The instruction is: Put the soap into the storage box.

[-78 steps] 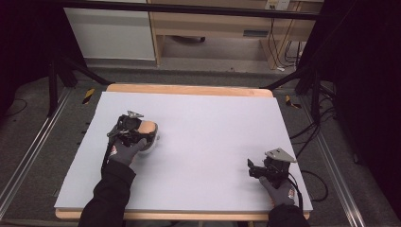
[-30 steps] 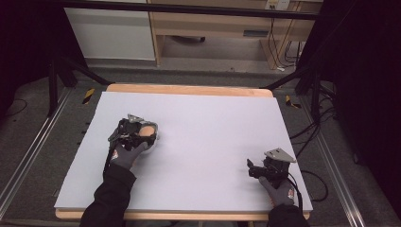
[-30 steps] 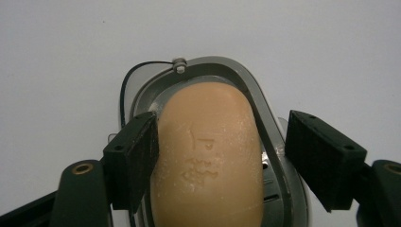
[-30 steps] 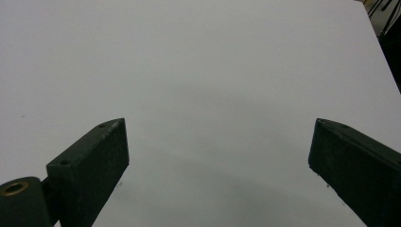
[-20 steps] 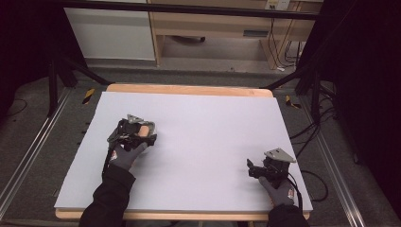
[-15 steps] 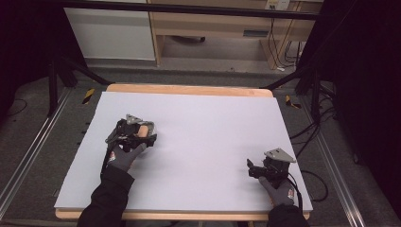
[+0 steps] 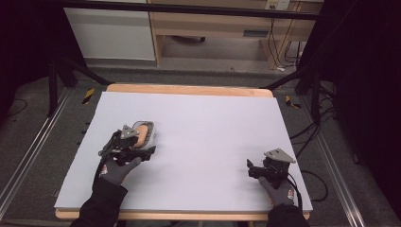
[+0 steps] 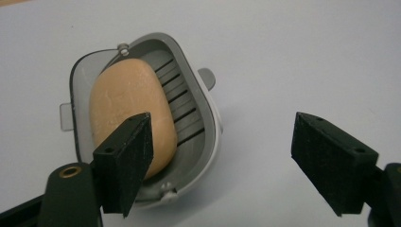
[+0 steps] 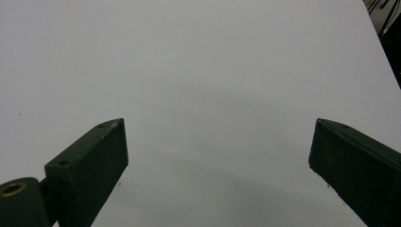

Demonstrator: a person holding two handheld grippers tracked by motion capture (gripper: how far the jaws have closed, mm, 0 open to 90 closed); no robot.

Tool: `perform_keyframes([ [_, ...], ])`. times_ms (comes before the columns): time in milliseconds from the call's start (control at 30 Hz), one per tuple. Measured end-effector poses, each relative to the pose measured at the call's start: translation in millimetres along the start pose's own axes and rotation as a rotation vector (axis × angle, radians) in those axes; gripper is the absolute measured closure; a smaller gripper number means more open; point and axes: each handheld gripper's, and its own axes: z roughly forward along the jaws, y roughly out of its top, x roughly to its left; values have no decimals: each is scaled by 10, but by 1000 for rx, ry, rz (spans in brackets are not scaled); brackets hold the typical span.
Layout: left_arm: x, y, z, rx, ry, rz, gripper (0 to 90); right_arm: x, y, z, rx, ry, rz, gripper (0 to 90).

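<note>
A tan bar of soap (image 8: 125, 106) lies in a grey slatted soap dish (image 8: 209, 124) on the white table, at the left in the high view (image 7: 150, 133). My left gripper (image 8: 222, 137) is open, just short of the dish on the person's side. Its jaws have just been opening and nothing is between them. The left pad (image 8: 127, 158) stands in front of the soap's near end, and the right pad is over bare table. In the high view the left gripper (image 7: 142, 146) sits just below the dish. My right gripper (image 7: 250, 169) rests open at the front right over bare table (image 9: 220, 137).
The white table top (image 7: 213, 123) has a wooden rim at the back and front. Metal rails run along the floor on both sides. Cables lie on the floor at the right, and cabinets stand behind the table.
The left gripper's jaws have opened and the hand has drawn back toward the person, away from the soap in its dish. The right gripper has kept still.
</note>
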Motion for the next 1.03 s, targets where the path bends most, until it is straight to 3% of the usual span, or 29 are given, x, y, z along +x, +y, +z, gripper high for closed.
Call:
perform_keyframes([
  [333,70,-253,-201,-5,32,-4,200,-1,-19,7,13,-8,-1,53],
  [600,230,-488,-254,-10,75,-53,198,-5,-38,18,37,-11,-16,53],
  [733,322,-578,-253,-12,104,-78,196,-41,-71,5,40,-4,6,53],
  [1033,496,-686,-250,3,143,-114,197,-67,-110,-4,50,-6,12,53],
])
